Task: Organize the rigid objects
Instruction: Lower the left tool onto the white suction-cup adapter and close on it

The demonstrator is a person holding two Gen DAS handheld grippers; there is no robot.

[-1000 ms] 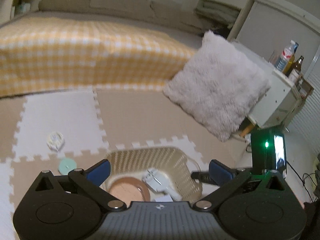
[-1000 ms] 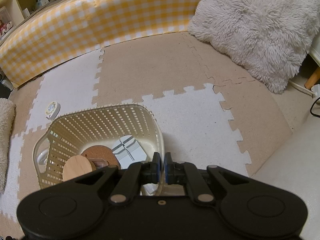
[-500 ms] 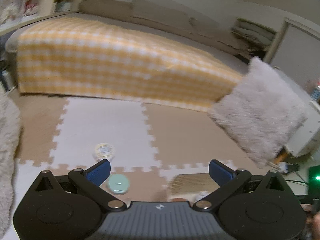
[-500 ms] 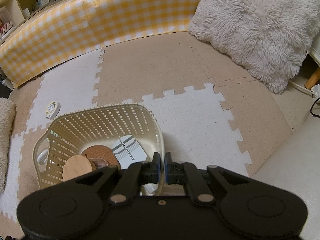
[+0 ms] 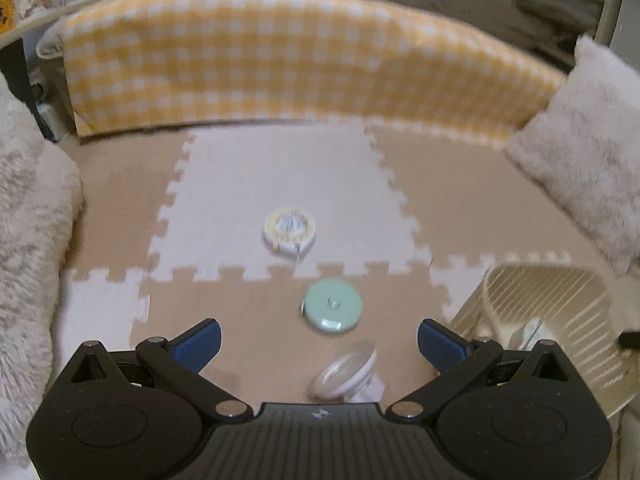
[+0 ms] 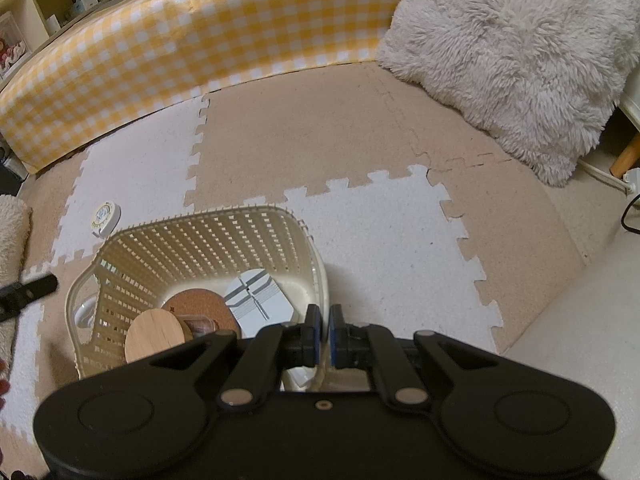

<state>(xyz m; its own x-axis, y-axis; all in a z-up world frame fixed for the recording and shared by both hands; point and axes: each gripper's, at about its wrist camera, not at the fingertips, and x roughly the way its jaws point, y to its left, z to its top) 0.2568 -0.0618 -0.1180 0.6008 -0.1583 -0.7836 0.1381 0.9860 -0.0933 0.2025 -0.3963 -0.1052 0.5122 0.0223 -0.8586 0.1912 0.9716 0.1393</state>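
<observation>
Left gripper [image 5: 319, 340] dropped, open over mint disc [image 5: 333, 311] | right gripper [image 6: 324, 334] closed on basket [image 6: 320, 268] rim

Both tongs share one build. The left tongs [image 5: 319, 338] have a matte black body with a ribbed centre panel bearing a small pale emblem, two round embossed discs at the sides, silver rivets at the linkage pivots, and angular black arms ending in blue pads. The right tongs [image 6: 323, 334] match, with a small brass-coloured screw at mid-body and blue-edged pads.
</observation>
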